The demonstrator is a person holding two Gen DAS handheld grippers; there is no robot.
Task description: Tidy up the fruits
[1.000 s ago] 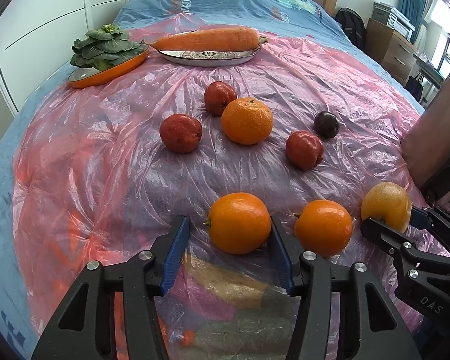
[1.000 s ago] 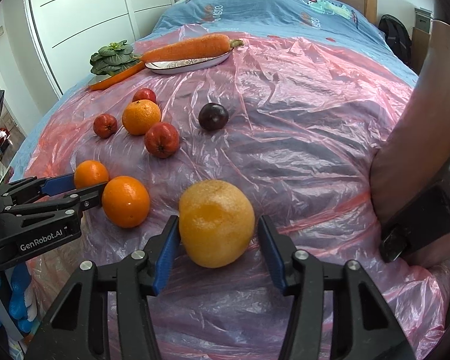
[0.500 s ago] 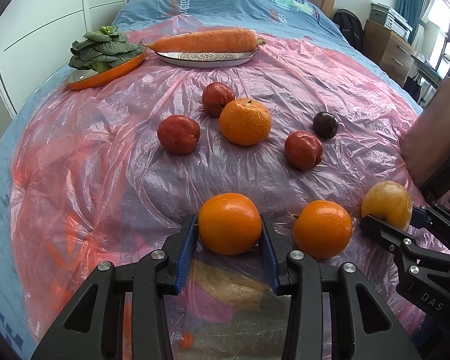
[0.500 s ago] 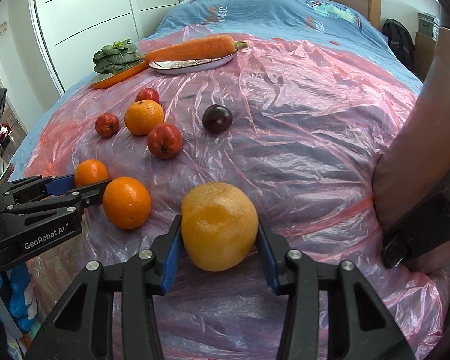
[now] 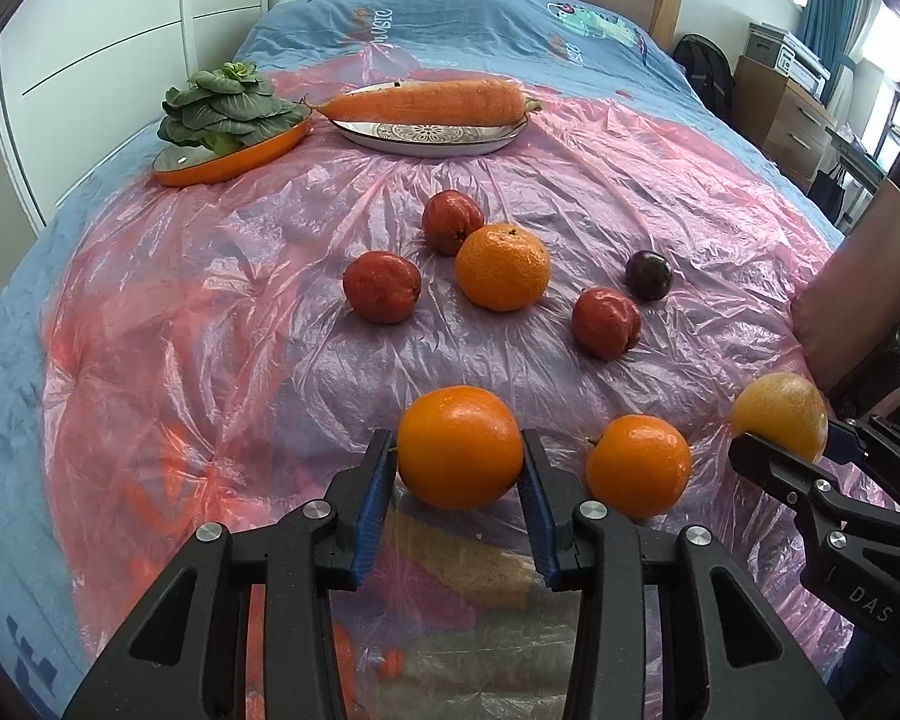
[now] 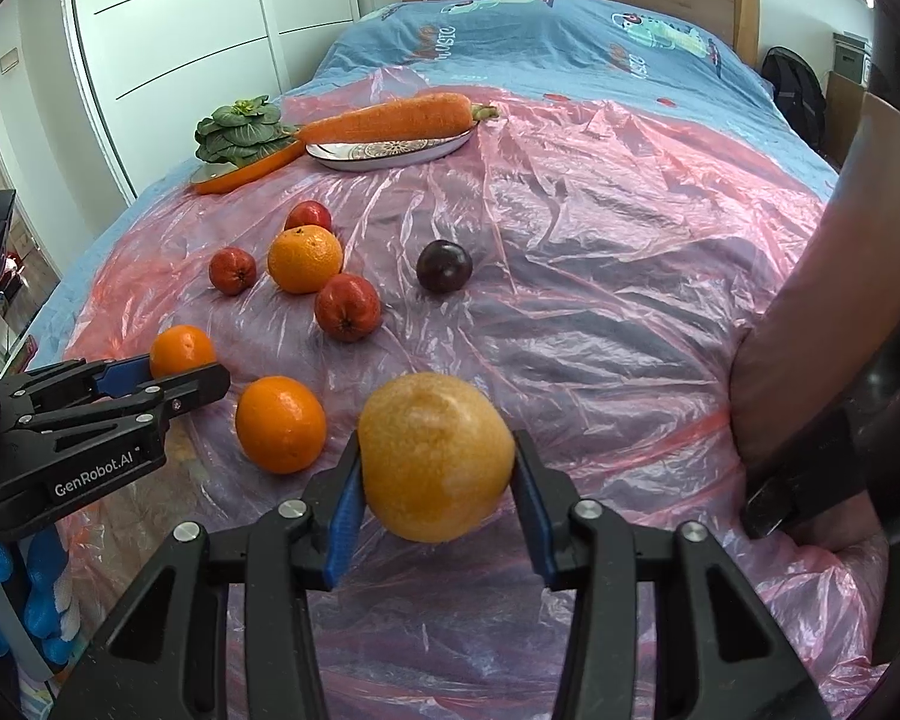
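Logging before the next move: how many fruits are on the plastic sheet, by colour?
Orange: 3
Red: 3
Yellow: 1
Dark purple: 1
Total: 8

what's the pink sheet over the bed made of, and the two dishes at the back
Pink sheet: thin translucent plastic film, seemingly; it is crinkled, glossy, and the bedding shows through.
Orange dish under the greens: probably glazed ceramic or enamel; smooth orange outside, pale inside.
Patterned plate under the carrot: glossy, printed motif; ceramic or enamelled metal, unclear.
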